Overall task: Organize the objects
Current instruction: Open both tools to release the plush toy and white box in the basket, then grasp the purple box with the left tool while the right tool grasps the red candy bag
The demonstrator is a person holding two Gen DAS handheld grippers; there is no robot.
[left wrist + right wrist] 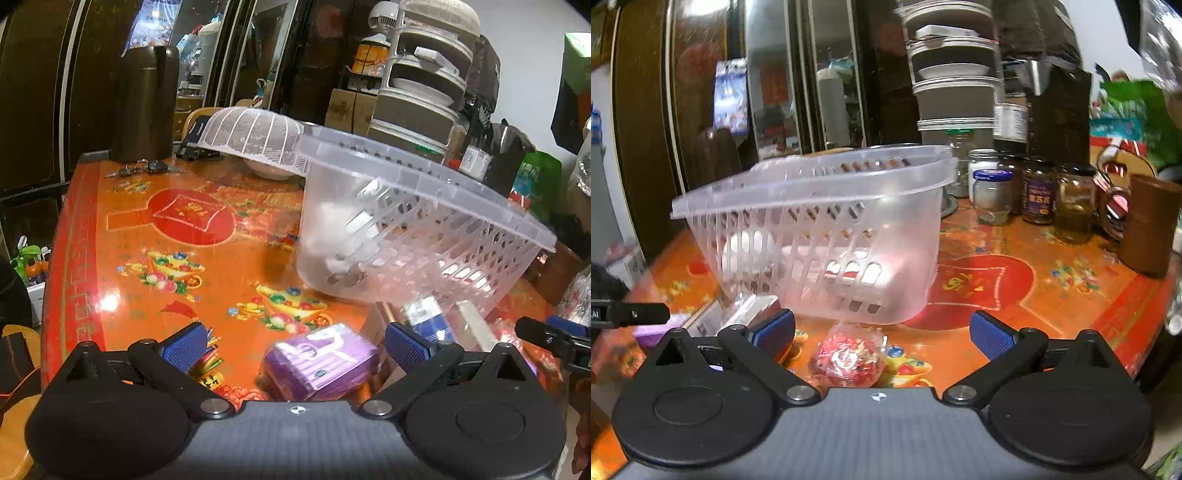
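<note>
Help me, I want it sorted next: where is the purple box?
In the left wrist view, the purple box lies on the table between the open left gripper, below the basket.

— What's on the table?
— A clear slotted plastic basket, upright, with something white inside. In front of it lie a purple striped packet and a red crinkly wrapped bundle.

Both wrist views look low and close across the table, sharing the clear basket.

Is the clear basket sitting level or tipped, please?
Tipped: the clear basket has its rim slanting, one end propped on boxes.
</note>
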